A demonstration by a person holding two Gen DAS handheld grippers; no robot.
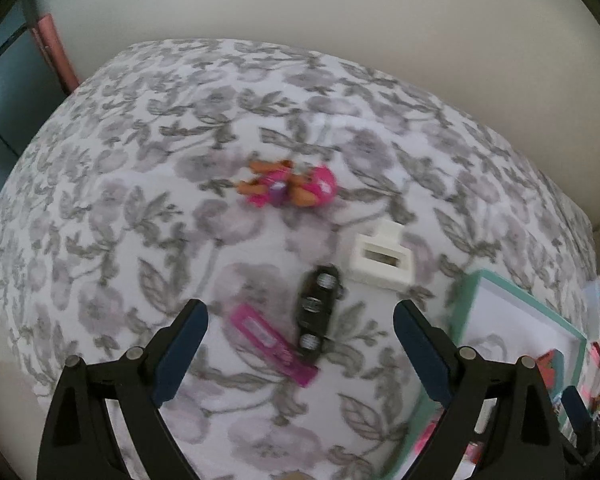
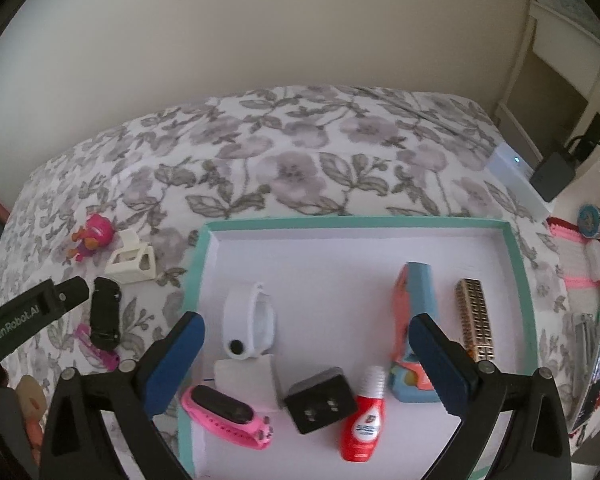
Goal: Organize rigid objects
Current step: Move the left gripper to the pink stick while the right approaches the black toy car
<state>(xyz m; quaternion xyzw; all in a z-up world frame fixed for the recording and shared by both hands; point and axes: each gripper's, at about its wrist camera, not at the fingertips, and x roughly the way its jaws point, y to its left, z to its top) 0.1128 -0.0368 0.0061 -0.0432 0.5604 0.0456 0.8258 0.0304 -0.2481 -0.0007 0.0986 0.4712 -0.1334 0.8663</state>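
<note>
Hovering with its jaws spread wide and empty, the left gripper (image 1: pixel 300 344) points down at the floral-patterned bed (image 1: pixel 140 200), tilted forward from the near side. Between its fingers lie a black toy car (image 1: pixel 315 312) and, touching it on the near left, a flat pink rectangular case (image 1: pixel 272 344); I judge the car the likely next pick, since it sits centred in the opening. Just beyond on the right stands a white plastic clip-like holder (image 1: pixel 382 258), and farther off a pink and orange toy figure (image 1: pixel 288 186) lies on its side.

The right gripper (image 2: pixel 306 360) is likewise wide open and empty, poised over the teal-rimmed white tray (image 2: pixel 340 224) to the right. Inside already rest a white wristband (image 2: pixel 252 320), a pink smartwatch (image 2: pixel 228 414), a black plug adapter (image 2: pixel 320 404), a red bottle (image 2: pixel 364 420), a blue and orange box (image 2: pixel 414 320) and a gold harmonica (image 2: pixel 474 320), laid apart, presumably as sorted items.
</note>
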